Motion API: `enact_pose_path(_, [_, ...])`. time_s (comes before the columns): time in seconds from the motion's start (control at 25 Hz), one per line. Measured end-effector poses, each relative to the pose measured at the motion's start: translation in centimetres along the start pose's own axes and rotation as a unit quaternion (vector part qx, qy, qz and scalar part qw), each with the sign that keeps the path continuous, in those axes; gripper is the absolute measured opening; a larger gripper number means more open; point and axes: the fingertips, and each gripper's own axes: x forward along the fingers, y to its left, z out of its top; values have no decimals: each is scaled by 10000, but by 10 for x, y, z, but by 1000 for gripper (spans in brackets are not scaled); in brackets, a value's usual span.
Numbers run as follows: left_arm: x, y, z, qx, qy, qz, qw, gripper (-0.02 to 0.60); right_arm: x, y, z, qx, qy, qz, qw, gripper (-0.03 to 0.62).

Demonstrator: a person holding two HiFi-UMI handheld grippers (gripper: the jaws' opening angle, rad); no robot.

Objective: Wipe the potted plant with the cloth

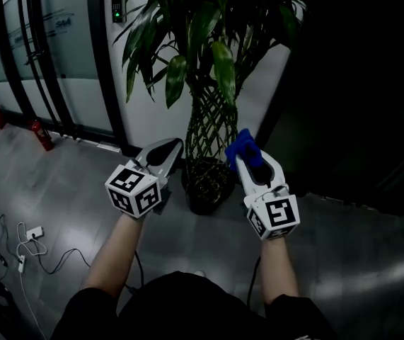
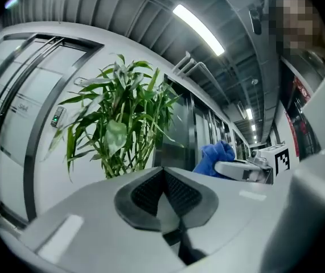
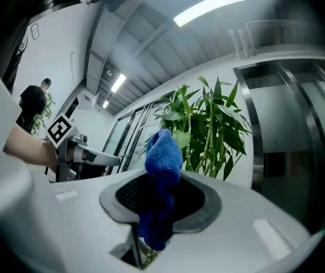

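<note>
A tall potted plant (image 1: 202,62) with a braided stem and long green leaves stands in a dark pot (image 1: 207,183) on the floor ahead of me; it also shows as leafy stalks (image 2: 116,129) in the left gripper view and as green foliage (image 3: 210,124) in the right gripper view. My right gripper (image 1: 246,153) is shut on a blue cloth (image 1: 244,149), bunched between the jaws (image 3: 161,181), just right of the stem. My left gripper (image 1: 165,149) is shut with nothing in it, just left of the pot.
A glass wall with dark frames (image 1: 39,55) runs along the left. Two red extinguishers (image 1: 42,134) stand by it. White cables and a plug strip (image 1: 28,236) lie on the grey floor at left. A dark doorway (image 1: 357,83) is at right.
</note>
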Motion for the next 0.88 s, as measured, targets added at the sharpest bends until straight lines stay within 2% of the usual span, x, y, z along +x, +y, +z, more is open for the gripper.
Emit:
enact_pose_path(0.2, [-85, 5, -7, -114, -5, 239, 9996, 6, -36, 50, 8, 825, -95, -85, 9965, 112])
enact_pose_path(0.28, [-115, 5, -15, -242, -31, 362, 9990, 6, -54, 71, 11, 1388, -115, 26, 9903, 112])
enact_pose_path(0.4, [-159, -11, -33, -526, -93, 337, 9980, 6, -92, 99, 22, 2138, -310, 81, 9764, 112])
enact_pose_path(0.6, [-205, -20, -52, -667, 79, 464, 9967, 6, -118, 129, 12, 2283, -273, 53, 9732, 112])
enact_pose_path(0.88, [-230, -30, -39, -638, -42, 815, 9946, 6, -142, 134, 6, 2291, -331, 221, 9726, 112])
